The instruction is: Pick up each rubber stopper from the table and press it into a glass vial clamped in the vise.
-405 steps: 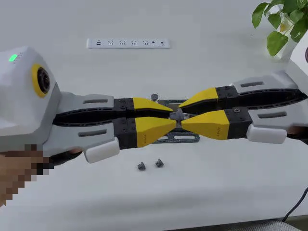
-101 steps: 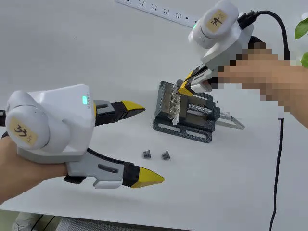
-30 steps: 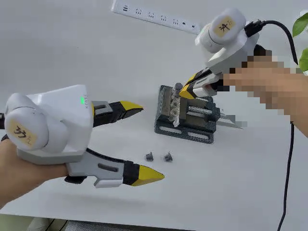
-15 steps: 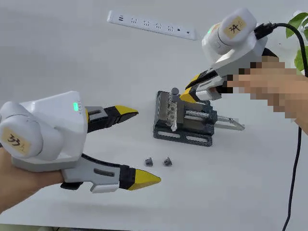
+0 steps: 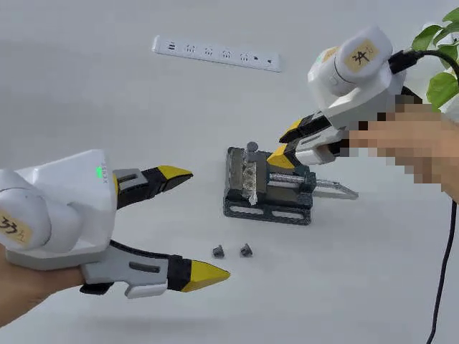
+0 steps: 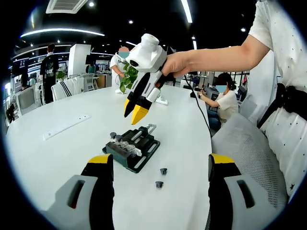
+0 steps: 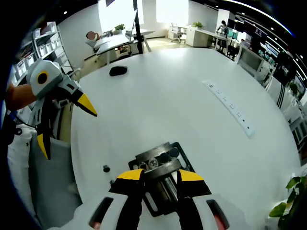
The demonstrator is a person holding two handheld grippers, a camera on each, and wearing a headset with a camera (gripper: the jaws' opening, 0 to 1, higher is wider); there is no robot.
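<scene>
Rubber stoppers (image 5: 219, 251) sit in neither set of jaws: the left gripper (image 5: 208, 222) gapes wide and the right gripper (image 5: 280, 149) is slightly parted, empty, over the vise (image 5: 267, 210). Both loose stoppers lie on the counter (image 5: 344, 272) just in front of the vise. Straddle one squarely and close gently across its sides.

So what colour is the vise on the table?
The vise is dark grey, nearly black; the head view shows it best.

The head view looks forward and down from above the counter (image 5: 107, 107), at middle range, with the vise (image 5: 267, 192) near centre. The left gripper view looks low across the counter towards the vise (image 6: 132, 148) from farther back. The right gripper view faces steeply down from close above the vise (image 7: 160, 165), which all three views share
</scene>
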